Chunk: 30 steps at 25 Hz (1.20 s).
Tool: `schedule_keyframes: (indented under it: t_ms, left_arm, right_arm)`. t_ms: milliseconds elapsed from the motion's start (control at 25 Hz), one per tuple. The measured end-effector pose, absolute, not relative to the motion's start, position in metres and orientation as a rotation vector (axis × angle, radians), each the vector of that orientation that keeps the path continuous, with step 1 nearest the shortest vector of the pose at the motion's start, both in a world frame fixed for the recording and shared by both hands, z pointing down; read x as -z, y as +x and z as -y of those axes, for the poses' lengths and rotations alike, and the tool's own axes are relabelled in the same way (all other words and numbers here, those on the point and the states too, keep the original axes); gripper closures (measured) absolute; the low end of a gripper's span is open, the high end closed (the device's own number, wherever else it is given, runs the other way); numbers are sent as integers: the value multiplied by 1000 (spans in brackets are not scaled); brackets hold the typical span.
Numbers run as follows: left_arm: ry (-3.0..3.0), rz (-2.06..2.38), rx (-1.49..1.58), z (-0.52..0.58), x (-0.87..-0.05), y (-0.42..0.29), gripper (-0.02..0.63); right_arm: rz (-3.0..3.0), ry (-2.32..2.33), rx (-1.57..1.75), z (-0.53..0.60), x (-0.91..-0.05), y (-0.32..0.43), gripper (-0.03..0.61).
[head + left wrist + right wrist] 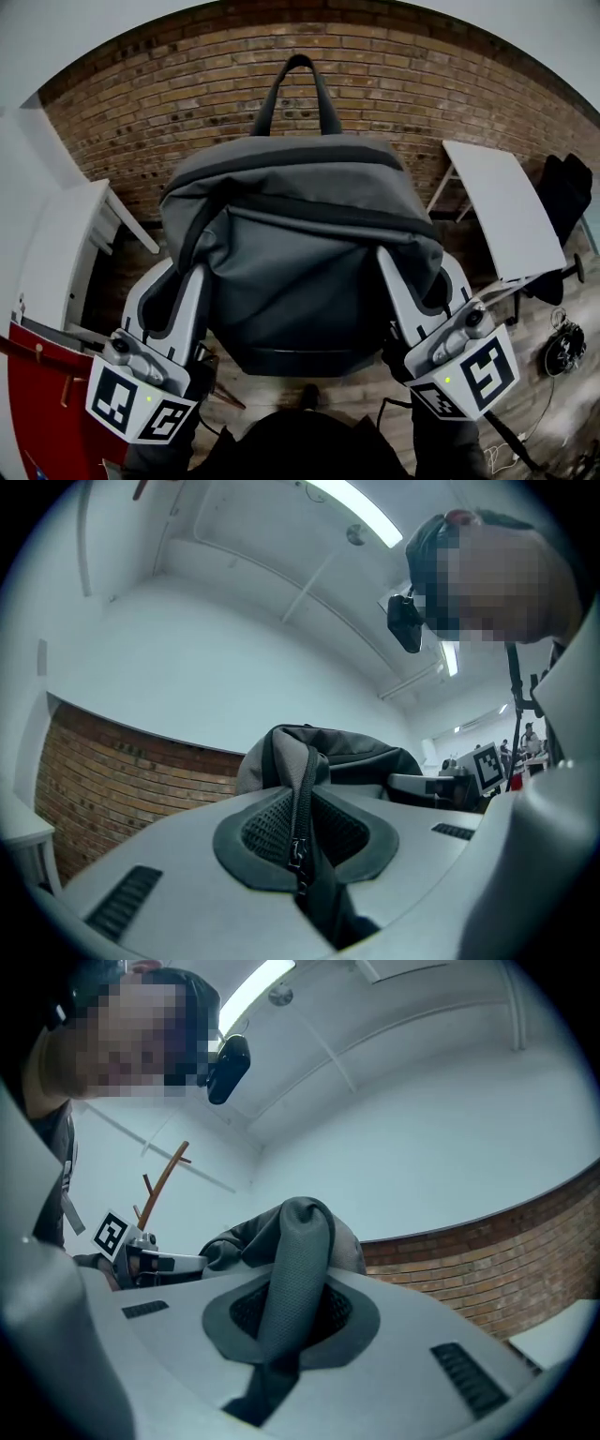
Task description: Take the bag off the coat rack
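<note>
The bag [300, 253] hangs in the air straight ahead of me, gripped on both flanks and touching nothing else that I can see. It is a grey backpack. Its long axis runs away from me toward the dark carry loop [298, 94] at its far end, and its base is the end nearest my body. My left tool [302, 841] is pressed together on a fold of fabric with the zip [298, 846] running through it, so the pads pinch that seam, not open air. My right tool [286, 1312] is clamped on a padded mesh strap [298, 1251] that arches up out of its jaws. In the head view the two tools reach in level with each other, one on each side, so neither hand is nearer and the load looks evenly shared. The coat rack [161, 1183] shows only in the right gripper view, as bare brown prongs beyond my left tool and well apart from the bag, so I judge the bag to be clear of its hook. Behind the bag is a brick wall [141, 112]. A white tabletop [506, 206] stands to my right and another [66, 253] to my left, with wooden floor [328, 386] below. Wherever I carry it, both tools must travel together or the bag will twist between them.
</note>
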<state>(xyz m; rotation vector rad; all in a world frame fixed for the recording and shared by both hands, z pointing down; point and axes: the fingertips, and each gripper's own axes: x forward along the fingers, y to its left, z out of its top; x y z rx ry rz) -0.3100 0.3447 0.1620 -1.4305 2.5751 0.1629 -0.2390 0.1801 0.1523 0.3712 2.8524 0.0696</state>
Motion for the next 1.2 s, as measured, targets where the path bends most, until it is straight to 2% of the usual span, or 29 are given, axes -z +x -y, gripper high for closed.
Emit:
schedule_keyframes:
  t_ms: [1200]
  left_arm:
    - [-2391, -1887, -313, 113, -186, -258, 555]
  right_arm:
    - [-2839, -825, -157, 174, -177, -89, 555]
